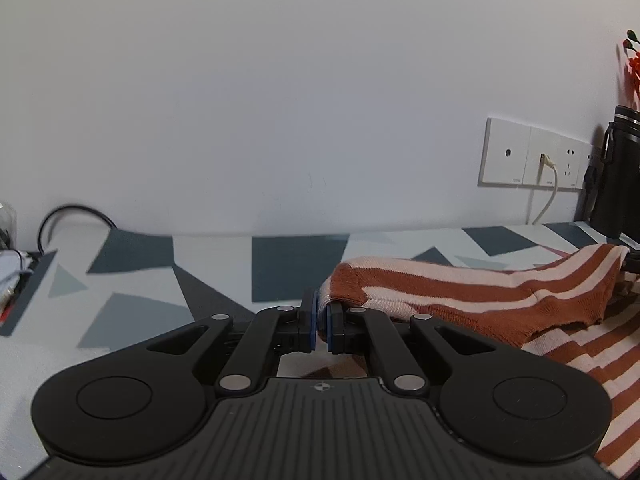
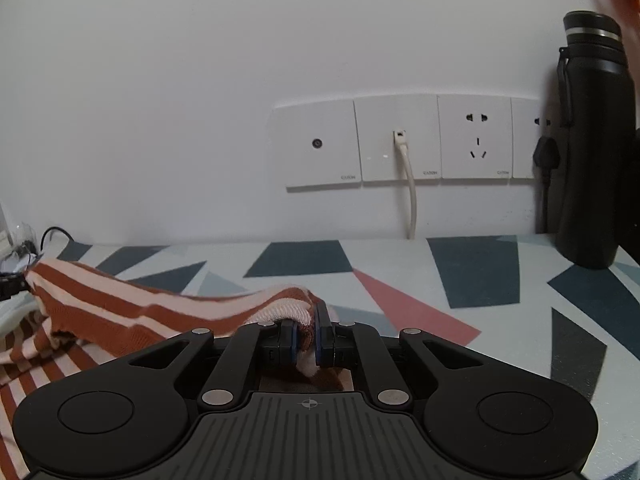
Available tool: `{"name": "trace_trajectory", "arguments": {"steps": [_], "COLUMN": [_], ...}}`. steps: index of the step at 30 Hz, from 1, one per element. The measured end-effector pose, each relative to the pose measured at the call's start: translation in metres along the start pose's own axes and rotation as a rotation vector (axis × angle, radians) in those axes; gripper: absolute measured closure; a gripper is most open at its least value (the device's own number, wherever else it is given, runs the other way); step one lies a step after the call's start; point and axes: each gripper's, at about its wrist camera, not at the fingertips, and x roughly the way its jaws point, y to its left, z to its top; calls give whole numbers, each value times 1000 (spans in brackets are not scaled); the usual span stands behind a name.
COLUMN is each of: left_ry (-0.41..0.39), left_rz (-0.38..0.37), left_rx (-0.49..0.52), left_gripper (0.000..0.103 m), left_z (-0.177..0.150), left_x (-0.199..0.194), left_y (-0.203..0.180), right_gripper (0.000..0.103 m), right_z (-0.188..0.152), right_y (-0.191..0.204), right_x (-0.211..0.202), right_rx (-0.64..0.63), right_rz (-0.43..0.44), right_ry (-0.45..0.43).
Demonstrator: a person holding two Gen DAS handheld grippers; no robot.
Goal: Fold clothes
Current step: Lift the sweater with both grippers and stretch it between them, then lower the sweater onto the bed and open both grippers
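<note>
The right tongs (image 2: 306, 334) pinch a bunched corner of the rust-and-cream striped garment (image 2: 120, 304), whose cloth stretches away to the left and spreads over the near left of the table (image 2: 472, 268), which is patterned with geometric shapes. On the far wall sits a row of white sockets (image 2: 400, 140) with a white cable (image 2: 410, 188) plugged in. A black bottle (image 2: 592, 140) stands at the far right.

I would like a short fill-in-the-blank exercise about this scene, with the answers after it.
1. Each hand-held gripper, left and right, is shut on the ____ garment.
2. The cream cable is plugged into a wall ____.
3. The tall bottle by the wall is ____ in colour.

Answers: striped; socket; black
</note>
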Motion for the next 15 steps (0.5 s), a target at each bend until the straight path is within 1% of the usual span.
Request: {"name": "trace_trajectory", "arguments": {"steps": [3,4,5,7,8,9,11,13,15], "left_ry": [31,37,43,61,77,93,108,106,112], "left_rz": [-19,-23,-26,-26,-25,-19,-6,-4,3], "left_rx": [-24,-33,-40,-46,-46,-46,-53,-63,-66], "left_gripper": [97,96,93,85,75,61,50,49,43], "left_z": [-10,-11,-11,-12,-12,-12,-13,-14,-14], "left_x": [-1,0,1,4,6,9,13,12,12], "left_y": [3,5,5,5,5,5,5,7,8], "right_gripper": [86,83,81,81,79,77,70,69,66], "right_z": [0,0,0,-1,-2,-2,-3,-4,-5], "right_y": [1,1,1,-1,-1,-1,-1,0,1], "right_x": [2,3,3,6,7,8,9,9,9], "right_rx": [-1,2,5,11,13,14,14,9,2], "right_rz": [6,11,17,30,31,31,26,16,7], "right_ry": [20,27,34,50,58,65,78,89,97]}}
